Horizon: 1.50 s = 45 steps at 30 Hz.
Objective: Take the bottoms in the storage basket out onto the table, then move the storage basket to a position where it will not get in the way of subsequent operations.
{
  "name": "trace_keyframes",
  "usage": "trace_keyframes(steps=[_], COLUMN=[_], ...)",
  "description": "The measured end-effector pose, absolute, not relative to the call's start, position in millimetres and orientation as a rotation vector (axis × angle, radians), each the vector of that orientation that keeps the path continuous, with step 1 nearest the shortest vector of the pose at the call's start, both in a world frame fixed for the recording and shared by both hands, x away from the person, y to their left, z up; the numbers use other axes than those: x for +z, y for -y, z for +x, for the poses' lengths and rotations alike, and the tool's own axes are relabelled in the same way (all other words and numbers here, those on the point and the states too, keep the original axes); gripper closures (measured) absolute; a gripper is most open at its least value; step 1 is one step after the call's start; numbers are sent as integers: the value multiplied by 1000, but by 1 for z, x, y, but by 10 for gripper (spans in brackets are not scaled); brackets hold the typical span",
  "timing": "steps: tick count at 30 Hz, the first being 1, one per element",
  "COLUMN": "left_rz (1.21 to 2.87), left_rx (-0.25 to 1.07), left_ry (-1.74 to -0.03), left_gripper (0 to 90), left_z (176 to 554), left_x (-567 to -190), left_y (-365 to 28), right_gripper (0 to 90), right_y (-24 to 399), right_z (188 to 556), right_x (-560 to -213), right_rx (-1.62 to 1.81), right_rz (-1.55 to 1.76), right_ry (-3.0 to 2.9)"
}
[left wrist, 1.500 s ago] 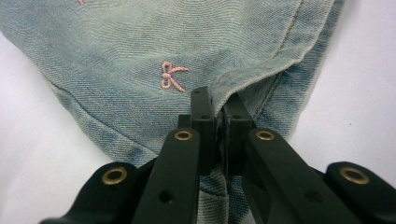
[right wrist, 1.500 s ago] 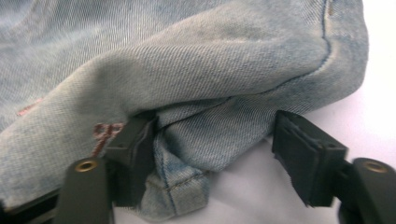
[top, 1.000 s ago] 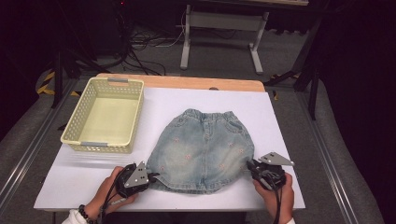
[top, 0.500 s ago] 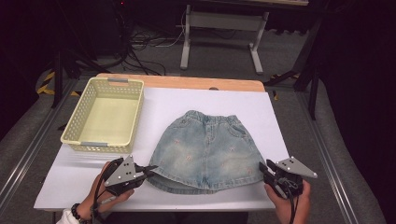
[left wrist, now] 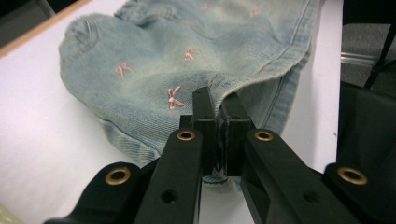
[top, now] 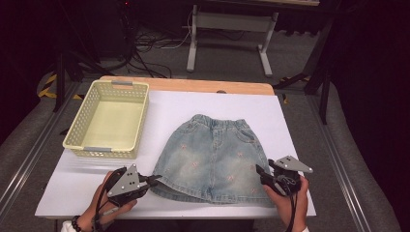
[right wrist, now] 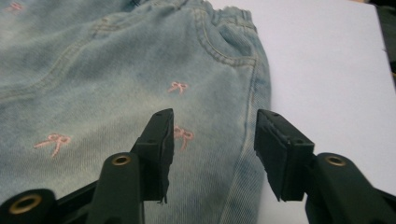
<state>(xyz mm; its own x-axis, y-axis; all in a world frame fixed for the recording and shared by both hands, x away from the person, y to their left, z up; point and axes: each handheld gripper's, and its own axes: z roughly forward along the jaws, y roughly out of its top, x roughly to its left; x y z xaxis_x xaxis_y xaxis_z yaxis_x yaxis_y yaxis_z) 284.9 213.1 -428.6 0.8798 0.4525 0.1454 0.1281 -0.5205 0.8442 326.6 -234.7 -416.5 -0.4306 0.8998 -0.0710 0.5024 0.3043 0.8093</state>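
A pair of small denim shorts (top: 212, 159) lies flat in the middle of the white surface (top: 193, 106), with the stretchy waistband at the far end and the leg hems close to the person. So the shorts point away from the person, and they are a bit wider across than they are long. The yellow basket (top: 107, 118) sits to the left, apart from the shorts. The cloth looks soft and light, so it will probably bend and hang down when lifted, not stay stiff. It has thick seams and hems, and these look like the best spots to hold. The left hand-held gripper (left wrist: 217, 123) is clenched on the hem at the near left corner, and a fold of denim is squeezed between its jaws. The right hand-held gripper (right wrist: 212, 140) has just been opening; its jaws stand apart over the right side seam, and they do not press on the cloth.
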Motion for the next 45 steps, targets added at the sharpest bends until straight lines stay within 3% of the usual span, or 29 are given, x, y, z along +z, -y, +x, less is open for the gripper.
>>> trace_keyframes(steps=[25,38,43,45], left_rz=[2226,2280,2277,2283], left_rx=[423,422,415,418], left_ry=[-470,-446,-454,-446], left_gripper=[875,874,875,876], left_z=[279,283,284,283], left_x=[-460,-467,-467,-467], left_y=[-209,-202,-202,-202], right_gripper=[382,369,386,476], right_y=[222,250,256,256], right_z=[358,383,391,391], right_x=[-430,-453,-456,-455], right_rx=[984,902,948,957], right_rz=[1177,1425,1479,1485], right_ry=[-2075,-2058,-2074,-2086])
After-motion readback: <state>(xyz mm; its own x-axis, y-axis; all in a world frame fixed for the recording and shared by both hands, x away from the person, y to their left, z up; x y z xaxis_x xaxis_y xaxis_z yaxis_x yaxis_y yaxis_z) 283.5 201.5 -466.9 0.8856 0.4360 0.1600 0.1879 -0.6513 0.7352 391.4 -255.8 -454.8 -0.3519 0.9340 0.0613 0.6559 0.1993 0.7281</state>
